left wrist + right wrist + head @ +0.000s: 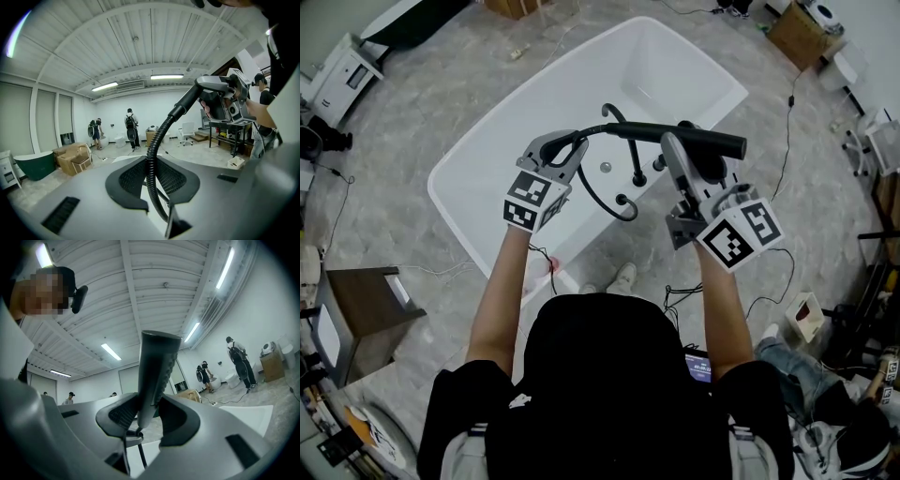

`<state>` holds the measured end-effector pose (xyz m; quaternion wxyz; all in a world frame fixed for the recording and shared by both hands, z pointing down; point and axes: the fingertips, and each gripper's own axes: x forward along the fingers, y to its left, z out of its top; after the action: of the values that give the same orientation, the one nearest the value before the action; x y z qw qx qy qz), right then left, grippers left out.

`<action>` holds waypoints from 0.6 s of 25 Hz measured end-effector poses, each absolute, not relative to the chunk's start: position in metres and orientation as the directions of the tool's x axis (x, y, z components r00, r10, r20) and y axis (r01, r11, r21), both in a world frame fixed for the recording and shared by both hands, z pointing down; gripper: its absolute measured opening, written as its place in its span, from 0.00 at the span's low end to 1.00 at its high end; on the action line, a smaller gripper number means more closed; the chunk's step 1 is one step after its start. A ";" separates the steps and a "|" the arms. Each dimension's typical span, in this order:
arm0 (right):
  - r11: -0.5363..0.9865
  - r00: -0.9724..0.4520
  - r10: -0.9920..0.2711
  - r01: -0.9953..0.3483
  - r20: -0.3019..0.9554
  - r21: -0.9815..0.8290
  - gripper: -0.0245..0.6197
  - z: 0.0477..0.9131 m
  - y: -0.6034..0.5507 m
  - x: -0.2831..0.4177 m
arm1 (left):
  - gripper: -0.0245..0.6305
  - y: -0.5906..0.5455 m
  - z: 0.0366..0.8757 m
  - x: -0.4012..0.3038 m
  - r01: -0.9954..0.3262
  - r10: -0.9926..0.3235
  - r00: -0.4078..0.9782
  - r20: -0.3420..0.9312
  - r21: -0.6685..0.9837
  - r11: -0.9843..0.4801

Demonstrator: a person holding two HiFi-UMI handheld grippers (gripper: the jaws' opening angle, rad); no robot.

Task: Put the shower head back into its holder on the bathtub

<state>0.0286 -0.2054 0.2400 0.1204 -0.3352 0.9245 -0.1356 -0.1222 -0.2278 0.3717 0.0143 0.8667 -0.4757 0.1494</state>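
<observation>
Risks, L→R: slack black ribbed hose (591, 197) loops under the left gripper (570, 150) and could snag the black tap fittings (636, 178) on the white bathtub (675, 56) rim on the way down. The black stick-shaped shower head (712, 141) lies level above the tub, held at one spot only, so it may twist in the pads & miss the holder. Can't tell which fitting that is.

Grip: left gripper nearly closed, clamped on the hose. Right gripper (673, 152) clamped on the shower head handle, jaws narrow.
</observation>
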 end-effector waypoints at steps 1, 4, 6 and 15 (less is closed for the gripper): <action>0.740 -0.747 -0.651 -0.585 -0.133 -0.331 0.26 0.239 -0.207 0.027 | 0.15 -0.229 0.370 -0.124 -0.832 -0.822 0.500 0.272 -0.115 -0.543; 0.741 -0.749 -0.649 -0.582 -0.132 -0.335 0.26 0.238 -0.211 0.025 | 0.15 -0.230 0.369 -0.126 -0.838 -0.827 0.492 0.272 -0.109 -0.535; 0.741 -0.750 -0.648 -0.580 -0.135 -0.338 0.26 0.238 -0.212 0.024 | 0.15 -0.231 0.368 -0.128 -0.843 -0.832 0.488 0.263 -0.107 -0.528; 0.757 -0.759 -0.633 -0.565 -0.152 -0.329 0.26 0.234 -0.213 0.021 | 0.15 -0.239 0.345 -0.138 -0.870 -0.869 0.452 0.202 -0.117 -0.479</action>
<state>0.0207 -0.2126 0.2336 0.1281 -0.3226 0.9284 -0.1328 -0.1379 -0.2393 0.3445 0.0017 0.8519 -0.5102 0.1177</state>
